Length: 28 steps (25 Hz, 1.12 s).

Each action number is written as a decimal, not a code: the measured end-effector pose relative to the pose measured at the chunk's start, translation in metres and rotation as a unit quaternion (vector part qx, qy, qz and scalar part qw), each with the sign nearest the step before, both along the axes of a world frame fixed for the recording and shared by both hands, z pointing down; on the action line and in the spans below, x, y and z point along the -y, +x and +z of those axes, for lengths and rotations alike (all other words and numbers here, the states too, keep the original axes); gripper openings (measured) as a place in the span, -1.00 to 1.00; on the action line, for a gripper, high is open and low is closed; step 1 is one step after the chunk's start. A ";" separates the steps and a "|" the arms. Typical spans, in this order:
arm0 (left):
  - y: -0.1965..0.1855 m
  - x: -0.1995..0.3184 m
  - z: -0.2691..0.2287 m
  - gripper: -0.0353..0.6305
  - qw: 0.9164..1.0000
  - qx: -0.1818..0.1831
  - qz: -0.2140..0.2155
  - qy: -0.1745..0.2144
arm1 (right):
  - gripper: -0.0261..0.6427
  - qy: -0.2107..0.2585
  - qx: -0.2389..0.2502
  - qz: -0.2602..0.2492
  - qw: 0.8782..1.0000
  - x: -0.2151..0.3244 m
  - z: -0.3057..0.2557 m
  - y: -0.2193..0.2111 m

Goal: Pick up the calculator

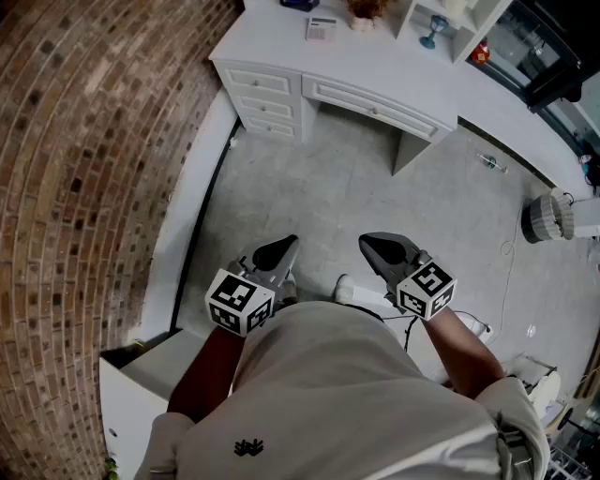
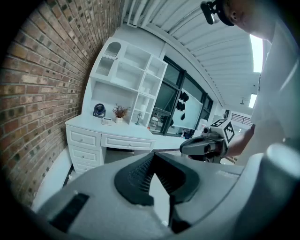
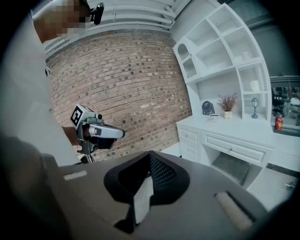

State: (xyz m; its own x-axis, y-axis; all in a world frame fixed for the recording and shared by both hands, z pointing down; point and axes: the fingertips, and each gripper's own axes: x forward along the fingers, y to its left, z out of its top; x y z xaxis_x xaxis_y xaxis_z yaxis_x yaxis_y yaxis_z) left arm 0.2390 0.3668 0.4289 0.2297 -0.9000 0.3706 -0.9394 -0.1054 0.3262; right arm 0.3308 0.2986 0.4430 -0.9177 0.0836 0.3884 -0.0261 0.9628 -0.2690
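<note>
Left gripper view alone: right gripper (image 2: 183, 147) in profile

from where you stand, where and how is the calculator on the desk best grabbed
Likely across its two side edges, coming from the desk's open front and above. The calculator looks thin and low on the desk, with a plant close beside it, so the front is the clear way in.

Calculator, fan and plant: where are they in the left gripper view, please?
calculator (image 2: 107, 121), left gripper view, its face.
fan (image 2: 99, 110), left gripper view, its round head.
plant (image 2: 120, 111), left gripper view, its twigs.
</note>
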 end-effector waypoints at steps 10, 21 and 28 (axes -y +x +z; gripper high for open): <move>-0.058 -0.033 0.003 -0.88 1.000 0.014 0.006 0.002 | -0.90 -0.004 0.002 0.013 1.000 -0.029 -0.001 -0.057; -0.111 -0.052 0.010 -0.76 1.000 0.018 0.008 0.024 | -0.89 -0.034 0.012 0.033 0.999 -0.059 0.002 -0.104; -0.141 -0.023 0.003 -0.40 0.998 -0.004 0.014 0.056 | -0.72 -0.022 0.011 0.022 0.999 -0.041 0.002 -0.136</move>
